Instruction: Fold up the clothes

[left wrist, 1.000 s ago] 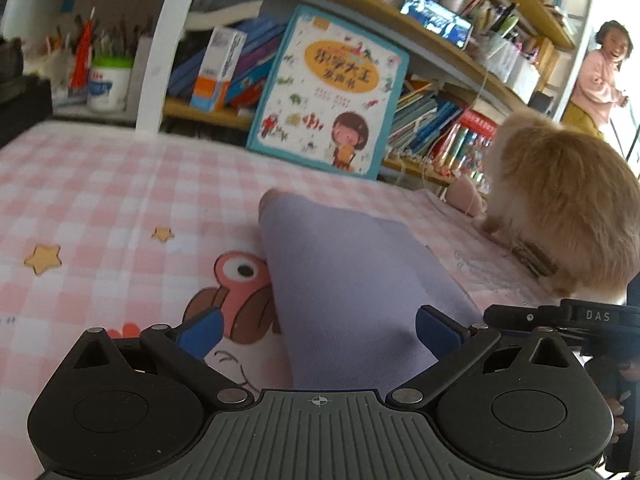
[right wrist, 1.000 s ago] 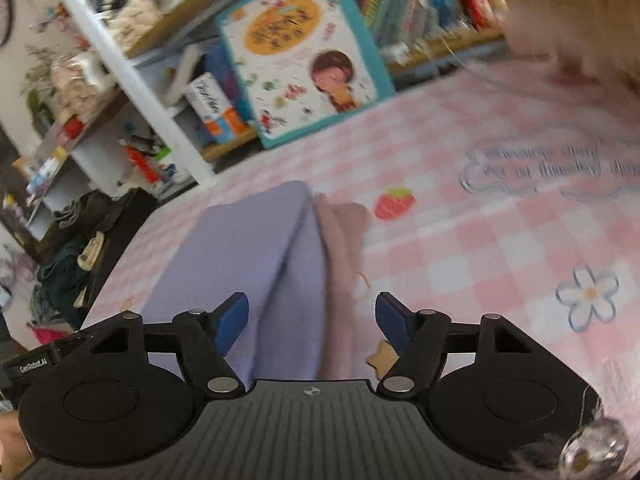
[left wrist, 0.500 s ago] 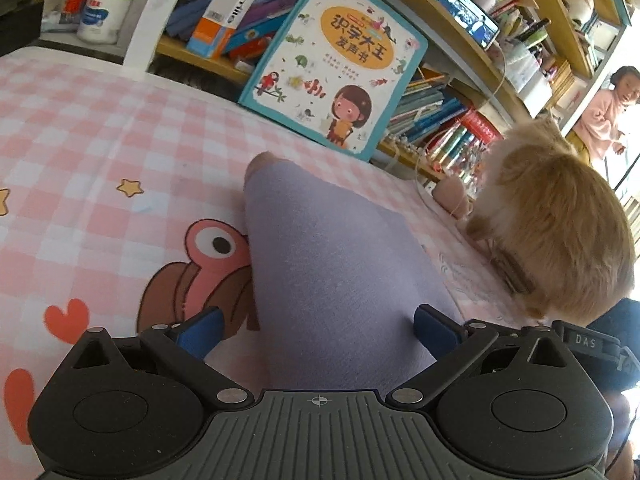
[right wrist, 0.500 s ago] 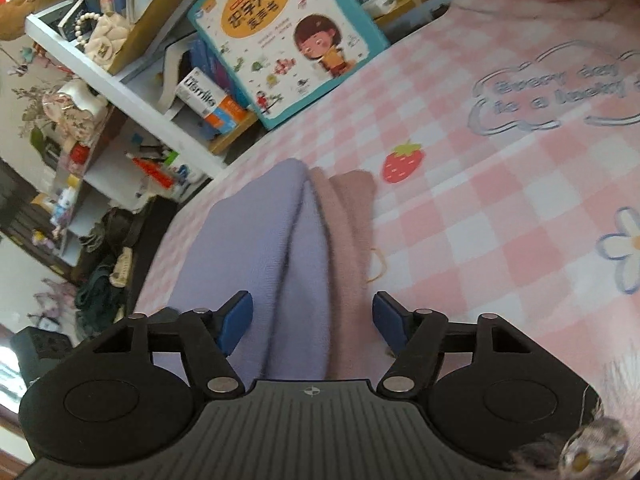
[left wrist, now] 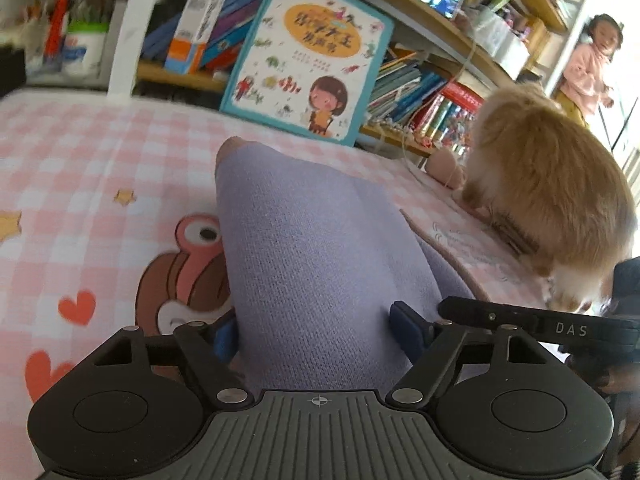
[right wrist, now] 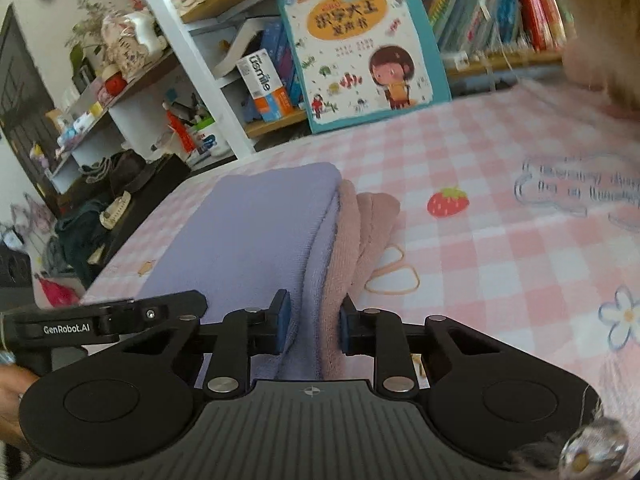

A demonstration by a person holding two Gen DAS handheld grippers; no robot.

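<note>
A folded purple garment point(left wrist: 304, 240) lies on a pink checked bedsheet point(left wrist: 80, 168), stacked on a folded pink garment point(right wrist: 360, 232). My left gripper point(left wrist: 316, 332) has its blue pads pressed against both sides of the purple fold, which fills the gap between them. My right gripper point(right wrist: 312, 328) is shut on the stack's edge, with the purple garment point(right wrist: 256, 232) and pink layers pinched between its pads. The two grippers sit side by side at the near end of the stack. The stack's underside is hidden.
A fluffy tan dog point(left wrist: 552, 196) stands on the bed just right of the clothes. A picture book point(right wrist: 356, 44) leans on the bookshelf point(left wrist: 440, 8) behind. A person in pink point(left wrist: 588, 72) stands far right. A yellow loop point(right wrist: 394, 276) lies on the bedsheet point(right wrist: 500, 240).
Both grippers moved in onto the near end of the stack and closed: the right one narrowed sharply onto the purple and pink edge, the left one narrowed against the purple fold.
</note>
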